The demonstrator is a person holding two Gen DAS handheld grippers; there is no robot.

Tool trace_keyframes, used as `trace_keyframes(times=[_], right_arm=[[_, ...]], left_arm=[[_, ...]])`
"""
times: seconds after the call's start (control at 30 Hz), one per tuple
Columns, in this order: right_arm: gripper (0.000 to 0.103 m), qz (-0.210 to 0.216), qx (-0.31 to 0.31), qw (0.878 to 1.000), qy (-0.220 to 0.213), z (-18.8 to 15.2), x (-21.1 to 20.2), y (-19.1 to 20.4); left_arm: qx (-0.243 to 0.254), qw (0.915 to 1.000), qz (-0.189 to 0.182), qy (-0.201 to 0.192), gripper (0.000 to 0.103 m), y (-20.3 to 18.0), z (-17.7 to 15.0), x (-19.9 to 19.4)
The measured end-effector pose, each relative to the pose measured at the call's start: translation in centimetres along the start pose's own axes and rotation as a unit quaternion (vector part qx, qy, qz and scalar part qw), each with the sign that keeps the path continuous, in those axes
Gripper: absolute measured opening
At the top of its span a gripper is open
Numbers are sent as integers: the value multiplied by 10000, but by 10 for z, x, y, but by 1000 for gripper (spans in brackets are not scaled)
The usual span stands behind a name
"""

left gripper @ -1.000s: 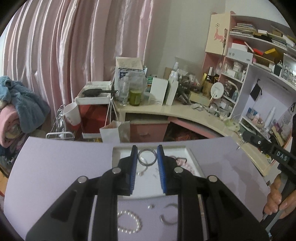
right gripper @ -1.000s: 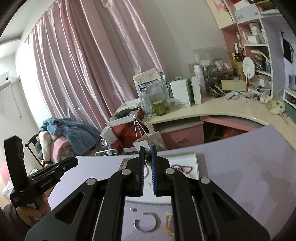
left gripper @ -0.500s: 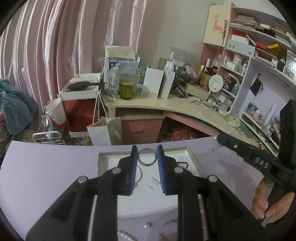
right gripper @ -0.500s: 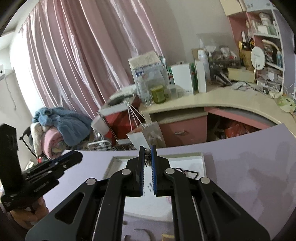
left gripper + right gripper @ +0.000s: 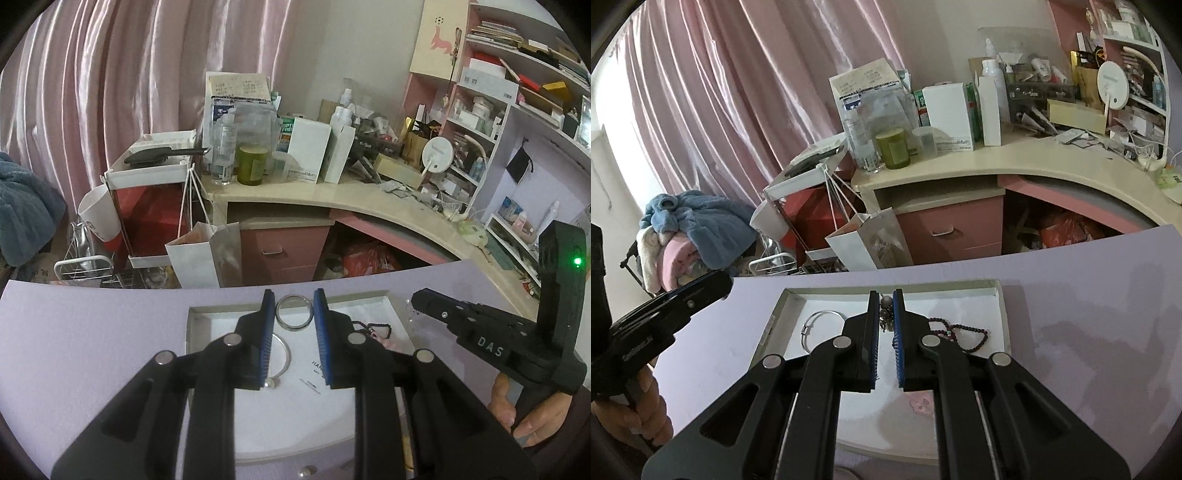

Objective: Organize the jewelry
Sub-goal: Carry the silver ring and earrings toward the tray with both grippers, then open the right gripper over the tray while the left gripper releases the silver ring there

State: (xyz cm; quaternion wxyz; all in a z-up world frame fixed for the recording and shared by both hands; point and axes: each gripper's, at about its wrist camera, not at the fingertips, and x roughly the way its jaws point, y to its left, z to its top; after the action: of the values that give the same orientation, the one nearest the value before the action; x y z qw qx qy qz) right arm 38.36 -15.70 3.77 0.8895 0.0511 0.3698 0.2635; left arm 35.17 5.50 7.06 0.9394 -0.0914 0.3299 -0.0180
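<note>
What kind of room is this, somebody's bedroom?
Probably a bedroom or dressing corner at home: pink curtains, a cluttered vanity desk with a round mirror and cosmetic bottles, and a shallow white tray of jewelry on a lilac table.

Bangle left, beads right, in tray.

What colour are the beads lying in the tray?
Dark red, almost maroon. The beads show best in the right wrist view, lying inside the tray.

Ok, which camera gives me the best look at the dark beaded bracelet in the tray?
The right wrist view: the dark beaded bracelet lies in the open on the white tray, just right of the right claw. In the left wrist view the bracelet is mostly hidden behind the left claw.
</note>
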Motion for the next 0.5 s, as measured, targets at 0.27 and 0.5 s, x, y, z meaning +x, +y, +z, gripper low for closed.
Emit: trace_keyframes(times=[0.27, 0.5], right_arm=[[28, -53, 279, 9996, -91, 1, -7, -17], [28, -97, 413, 9990, -113, 2, -8, -24]], left_arm=[[-14, 10000, 5, 78, 21, 1, -3, 7], [0, 9999, -21, 134, 21, 0, -5, 14]])
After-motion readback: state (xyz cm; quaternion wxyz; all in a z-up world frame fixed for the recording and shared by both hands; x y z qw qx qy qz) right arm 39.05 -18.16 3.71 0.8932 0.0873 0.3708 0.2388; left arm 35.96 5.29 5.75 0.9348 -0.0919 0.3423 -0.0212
